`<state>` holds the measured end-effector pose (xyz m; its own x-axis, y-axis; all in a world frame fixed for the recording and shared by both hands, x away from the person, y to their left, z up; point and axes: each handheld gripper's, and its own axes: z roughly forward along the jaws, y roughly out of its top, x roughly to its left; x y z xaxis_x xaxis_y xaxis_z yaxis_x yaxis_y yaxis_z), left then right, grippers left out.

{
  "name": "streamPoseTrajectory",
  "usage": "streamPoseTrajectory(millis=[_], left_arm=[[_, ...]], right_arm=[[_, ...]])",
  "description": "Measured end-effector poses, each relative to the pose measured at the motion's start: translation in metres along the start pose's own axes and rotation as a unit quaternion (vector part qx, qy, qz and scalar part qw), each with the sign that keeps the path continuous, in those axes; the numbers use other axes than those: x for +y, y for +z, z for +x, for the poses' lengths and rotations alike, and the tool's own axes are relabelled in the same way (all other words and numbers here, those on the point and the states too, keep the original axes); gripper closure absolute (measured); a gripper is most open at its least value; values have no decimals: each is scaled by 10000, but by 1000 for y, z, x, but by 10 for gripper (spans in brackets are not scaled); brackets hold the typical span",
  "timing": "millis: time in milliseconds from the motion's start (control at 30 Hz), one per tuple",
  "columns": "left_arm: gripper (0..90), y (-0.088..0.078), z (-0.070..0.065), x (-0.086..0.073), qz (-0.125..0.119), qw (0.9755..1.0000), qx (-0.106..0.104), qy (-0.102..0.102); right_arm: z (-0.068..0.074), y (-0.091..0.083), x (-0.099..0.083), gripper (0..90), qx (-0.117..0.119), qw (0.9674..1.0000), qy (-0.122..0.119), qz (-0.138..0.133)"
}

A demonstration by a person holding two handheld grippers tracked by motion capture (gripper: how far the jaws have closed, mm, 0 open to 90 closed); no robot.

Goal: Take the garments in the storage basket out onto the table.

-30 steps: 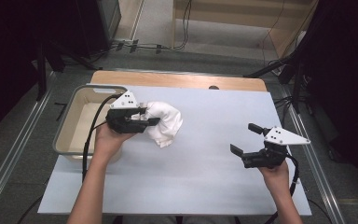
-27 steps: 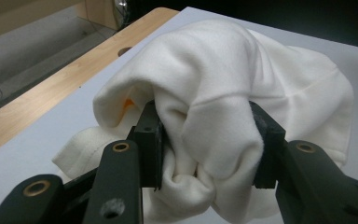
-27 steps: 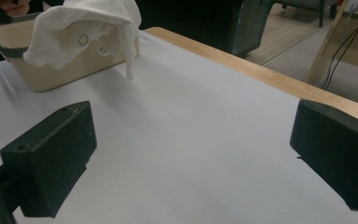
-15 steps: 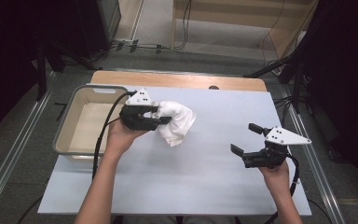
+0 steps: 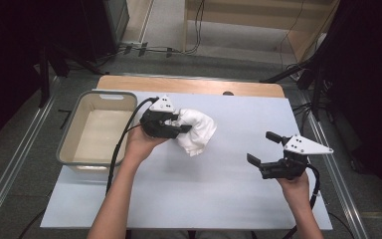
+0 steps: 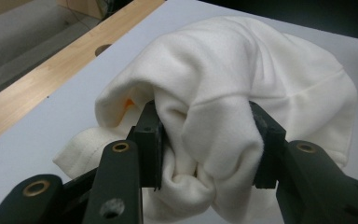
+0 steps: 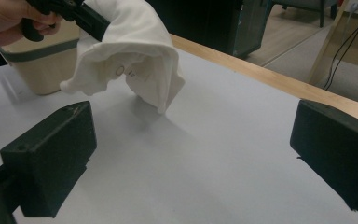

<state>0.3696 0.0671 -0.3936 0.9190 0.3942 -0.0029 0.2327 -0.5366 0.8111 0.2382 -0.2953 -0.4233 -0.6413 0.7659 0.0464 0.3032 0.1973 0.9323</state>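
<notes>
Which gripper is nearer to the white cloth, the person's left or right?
Left. The left gripper has its jaws clamped on the white cloth, holding it. The right gripper sits apart from it on the table's other side, jaws open on nothing.

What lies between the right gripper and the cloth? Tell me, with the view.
Nothing: in the high view only bare table separates the open right gripper from the cloth clamped in the left gripper.

Pale blue-grey table top (image 5: 229, 189), wooden strip (image 5: 189, 84) along its far edge — cables (image 5: 179, 50) on the floor beyond
</notes>
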Motion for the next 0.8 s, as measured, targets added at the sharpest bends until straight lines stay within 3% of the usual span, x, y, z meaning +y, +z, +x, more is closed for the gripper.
streamPoseTrajectory(millis=[800], left_arm=[[566, 42, -2, 2, 243, 9997, -85, -13]], right_arm=[[0, -1, 0, 0, 11, 10000, 24, -24]])
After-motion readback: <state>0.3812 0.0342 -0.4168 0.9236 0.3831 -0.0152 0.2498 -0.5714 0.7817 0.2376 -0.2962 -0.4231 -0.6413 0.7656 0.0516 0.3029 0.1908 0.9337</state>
